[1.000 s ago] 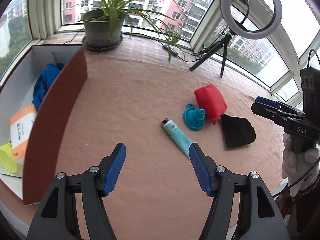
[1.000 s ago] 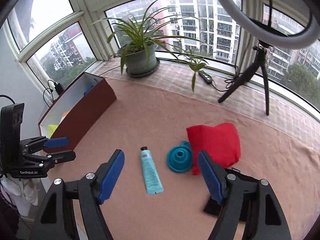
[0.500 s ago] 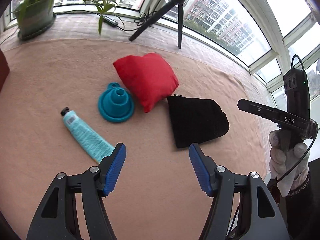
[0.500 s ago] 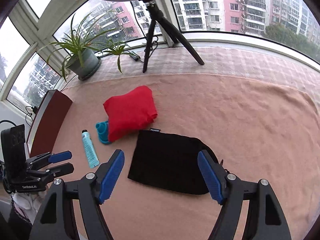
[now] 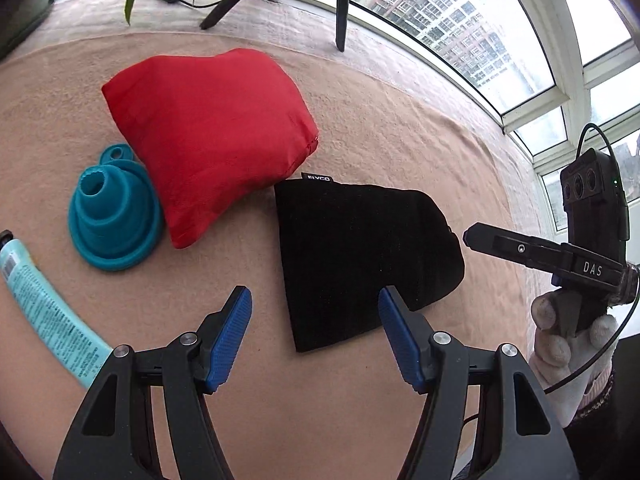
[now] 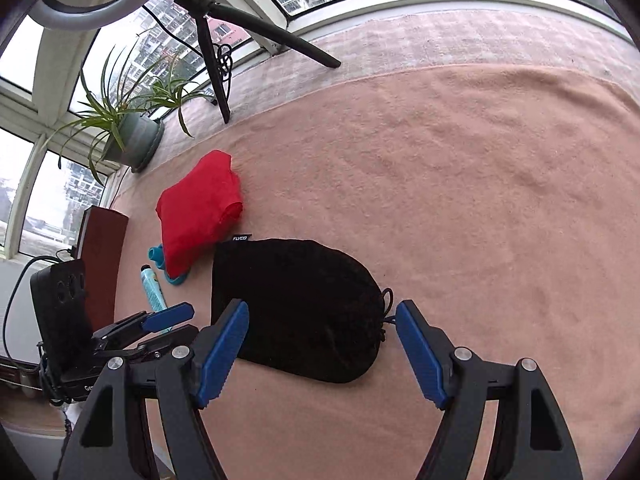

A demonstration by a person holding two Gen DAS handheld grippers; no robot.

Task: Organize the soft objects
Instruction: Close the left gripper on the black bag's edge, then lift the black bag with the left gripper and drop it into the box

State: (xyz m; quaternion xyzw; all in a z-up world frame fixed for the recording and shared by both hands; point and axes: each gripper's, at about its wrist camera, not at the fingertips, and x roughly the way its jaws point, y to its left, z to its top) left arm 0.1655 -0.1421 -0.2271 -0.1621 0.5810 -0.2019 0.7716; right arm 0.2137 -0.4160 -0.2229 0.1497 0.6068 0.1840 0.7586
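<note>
**Left wrist view: both grippers spread wide over the black pouch**

Left wrist view, sweeping across from the left: a pale blue squeeze tube (image 5: pixel 44 312) lies at the blanket's left edge, then a teal collapsible silicone funnel (image 5: pixel 114 220) sits mouth-down, touching the red stuffed fabric pouch (image 5: pixel 212 136) that leans over its rim. Next comes the black velvet drawstring pouch (image 5: pixel 360 252), flat on the tan fleece blanket (image 5: pixel 420 120), its labelled corner just beside the red pouch. The left gripper (image 5: pixel 316 336) hovers over the black pouch's near end, jaws released and holding nothing. Far right, the right gripper (image 5: pixel 472 236) points in at the pouch's rounded end, held in a white-gloved hand (image 5: pixel 568 340).

Over to the right wrist view: the right gripper (image 6: pixel 320 344) is spread wide too, empty, straddling the black pouch's drawstring end. A brown open box (image 6: pixel 102 264) stands at the blanket's far left edge, and a potted spider plant (image 6: pixel 132 140) sits on the sill beyond the blanket.
</note>
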